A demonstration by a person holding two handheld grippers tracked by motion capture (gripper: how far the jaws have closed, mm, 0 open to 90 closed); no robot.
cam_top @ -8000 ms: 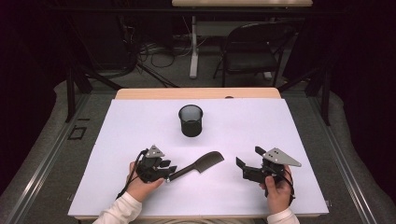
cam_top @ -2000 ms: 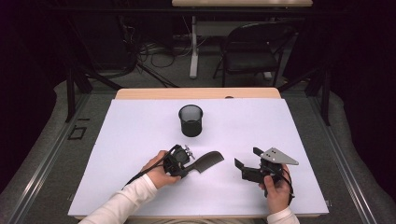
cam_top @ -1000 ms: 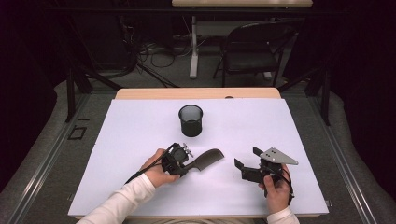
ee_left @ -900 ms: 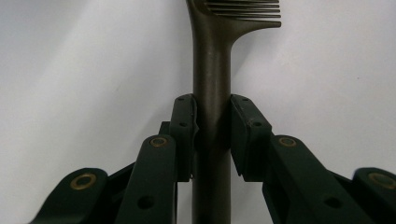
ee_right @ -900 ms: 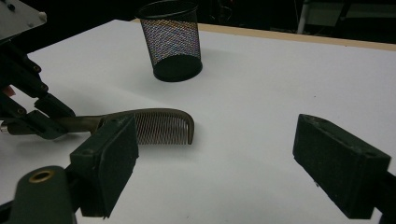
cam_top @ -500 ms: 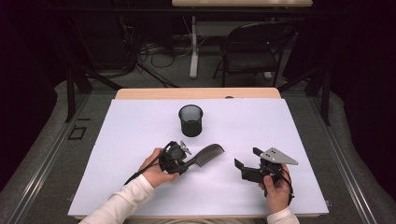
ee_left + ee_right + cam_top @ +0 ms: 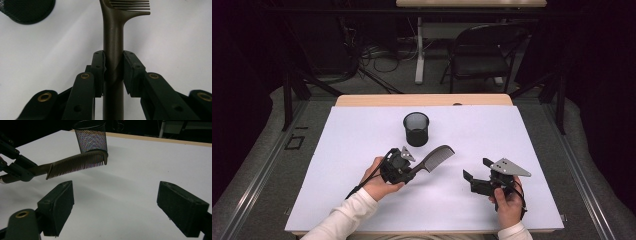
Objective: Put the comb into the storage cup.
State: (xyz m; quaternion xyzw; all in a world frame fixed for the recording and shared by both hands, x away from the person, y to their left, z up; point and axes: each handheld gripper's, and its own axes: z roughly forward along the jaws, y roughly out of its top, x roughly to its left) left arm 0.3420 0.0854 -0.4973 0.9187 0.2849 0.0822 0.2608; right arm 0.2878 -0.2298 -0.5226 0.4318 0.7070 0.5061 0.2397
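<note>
While the white table [image 7: 362, 150] carries little besides the black mesh cup [image 7: 416, 129], the likely job is to drop the comb [image 7: 437, 157] into that cup, and most of the risk sits there. The comb is long and the cup narrow and light, so a slanted entry could snag the teeth on the rim and tip the cup over. The grip is on the smooth, rounded handle near its end, so I judge the comb could swivel or slide between the pads as it is swung upright.

The left hand [image 7: 374, 181] lies low near the table's middle, forearm coming in at a slant, and aims the left gripper [image 7: 408, 172] up and right toward the cup. Its 2 jaws are pinched on the comb's handle, as the left gripper view shows, with the toothed end raised off the table just in front of the cup. The right hand [image 7: 508, 200] rests near the front edge, well apart from the comb. The right gripper [image 7: 470, 175] points left, its 2 pads [image 7: 60, 202] spread wide with nothing between them.
</note>
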